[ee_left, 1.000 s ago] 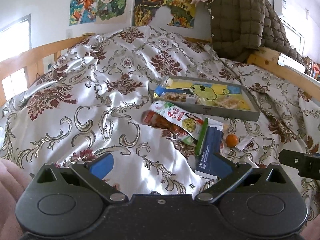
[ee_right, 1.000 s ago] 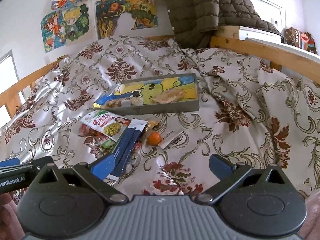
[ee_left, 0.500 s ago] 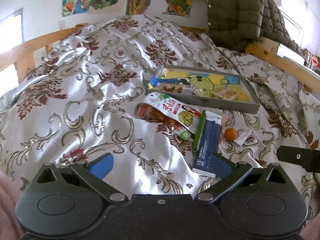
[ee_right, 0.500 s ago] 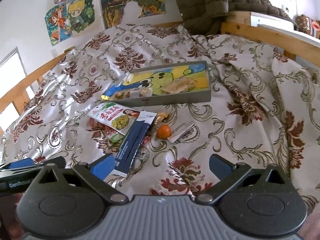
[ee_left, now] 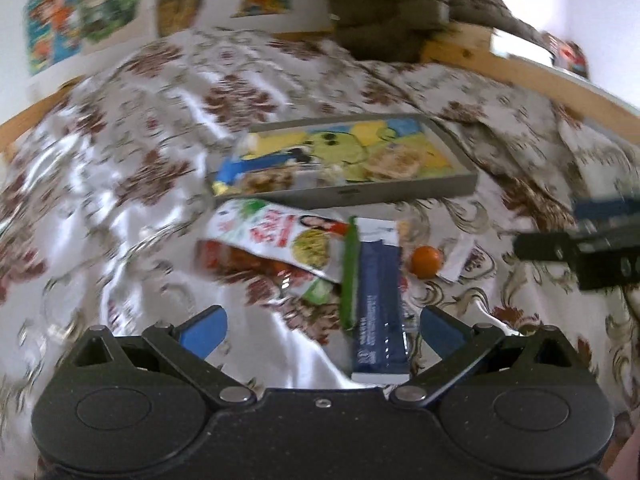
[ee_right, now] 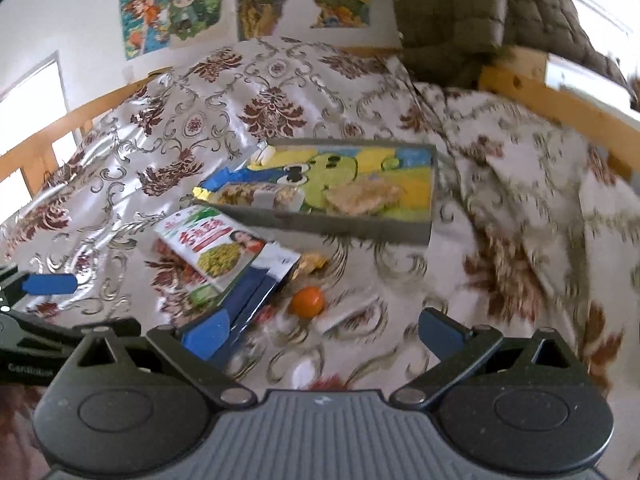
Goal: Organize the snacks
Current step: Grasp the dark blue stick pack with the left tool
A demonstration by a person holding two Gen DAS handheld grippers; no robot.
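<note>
A grey tray with a cartoon picture inside lies on the bed and holds a few snacks. In front of it is a heap: a white and green snack bag over a red packet, a dark blue packet, and a small orange ball. My left gripper is open, the blue packet's near end between its fingers. My right gripper is open just short of the orange ball.
The bed is covered with a shiny floral cloth. A wooden rail runs along the right side, with a brown quilted jacket hung over it. Cartoon posters are on the far wall. The right gripper's side shows at the left view's right.
Both grippers have moved forward and lower toward the snack heap. The left one swung right, so the blue packet now lies between its fingers. Nothing on the bed has shifted.
</note>
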